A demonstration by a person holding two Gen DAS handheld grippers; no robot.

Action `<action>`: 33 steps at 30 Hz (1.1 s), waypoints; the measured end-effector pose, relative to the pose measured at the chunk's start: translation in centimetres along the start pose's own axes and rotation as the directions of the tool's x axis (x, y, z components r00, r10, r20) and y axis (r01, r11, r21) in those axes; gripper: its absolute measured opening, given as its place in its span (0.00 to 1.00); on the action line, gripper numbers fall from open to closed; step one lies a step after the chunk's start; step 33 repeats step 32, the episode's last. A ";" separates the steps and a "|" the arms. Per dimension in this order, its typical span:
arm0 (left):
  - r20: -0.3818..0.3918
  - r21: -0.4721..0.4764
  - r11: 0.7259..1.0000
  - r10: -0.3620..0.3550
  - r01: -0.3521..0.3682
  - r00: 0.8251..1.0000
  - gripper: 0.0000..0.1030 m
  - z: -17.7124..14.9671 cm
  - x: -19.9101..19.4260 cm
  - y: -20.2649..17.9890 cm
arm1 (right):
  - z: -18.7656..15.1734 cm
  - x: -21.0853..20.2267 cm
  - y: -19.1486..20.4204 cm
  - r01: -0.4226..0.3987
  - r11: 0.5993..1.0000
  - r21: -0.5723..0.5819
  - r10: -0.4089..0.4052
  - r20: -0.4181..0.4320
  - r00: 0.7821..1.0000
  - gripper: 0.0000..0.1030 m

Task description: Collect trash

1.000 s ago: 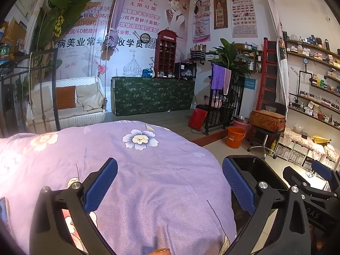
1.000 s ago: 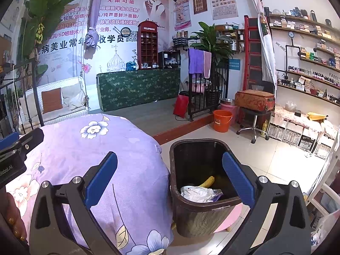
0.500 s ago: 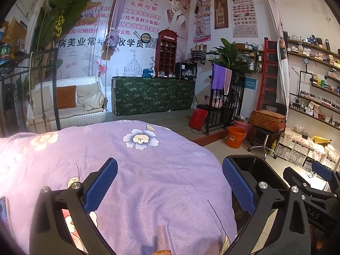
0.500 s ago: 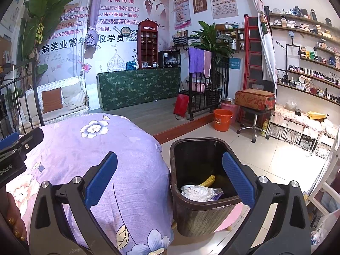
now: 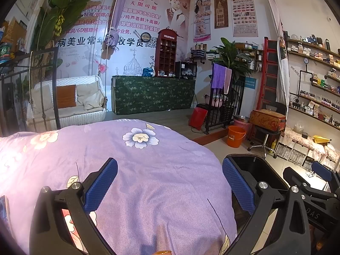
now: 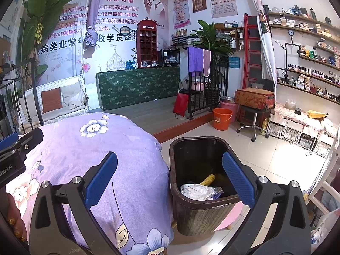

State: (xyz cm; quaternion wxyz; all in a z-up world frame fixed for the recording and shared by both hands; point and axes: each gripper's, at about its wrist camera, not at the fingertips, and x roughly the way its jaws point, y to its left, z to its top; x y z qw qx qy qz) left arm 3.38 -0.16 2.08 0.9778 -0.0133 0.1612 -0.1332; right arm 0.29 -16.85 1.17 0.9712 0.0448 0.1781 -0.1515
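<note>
A dark bin (image 6: 204, 210) with a wood-grain wall stands on the floor beside a bed. Inside it lie crumpled white paper (image 6: 198, 191) and a yellow foam net (image 6: 208, 179). My right gripper (image 6: 170, 180) is open and empty, above the bed's edge and the bin's near rim. My left gripper (image 5: 170, 182) is open and empty over the purple floral bedspread (image 5: 131, 170). The bin's rim (image 5: 255, 159) shows to the right in the left wrist view, partly hidden by the right finger. No loose trash shows on the bedspread.
The purple bedspread (image 6: 89, 148) fills the left of the right wrist view. An orange bucket (image 6: 222, 119), a stool with a case (image 6: 254, 99) and wall shelves (image 6: 308, 63) stand on the right. A green-covered counter (image 6: 138, 85) is at the back.
</note>
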 end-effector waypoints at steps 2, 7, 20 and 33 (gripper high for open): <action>0.000 0.002 1.000 0.003 -0.003 1.000 0.94 0.0 0.1 -0.2 | -0.1 0.0 0.1 -0.001 1.000 0.001 0.001 -0.002 1.000 0.95; 0.000 0.001 1.000 0.002 -0.002 1.000 0.94 0.1 0.0 -0.2 | -0.2 0.1 0.2 0.000 1.000 0.001 0.000 -0.002 1.000 0.95; 0.002 0.004 1.000 0.003 -0.003 1.000 0.94 -0.1 0.1 0.2 | -0.4 0.1 0.2 0.000 1.000 0.004 0.000 -0.004 1.000 0.95; -0.004 0.000 1.000 0.003 -0.003 1.000 0.94 -1.0 -0.3 0.3 | -0.7 0.1 0.2 0.001 1.000 0.005 -0.001 -0.003 1.000 0.95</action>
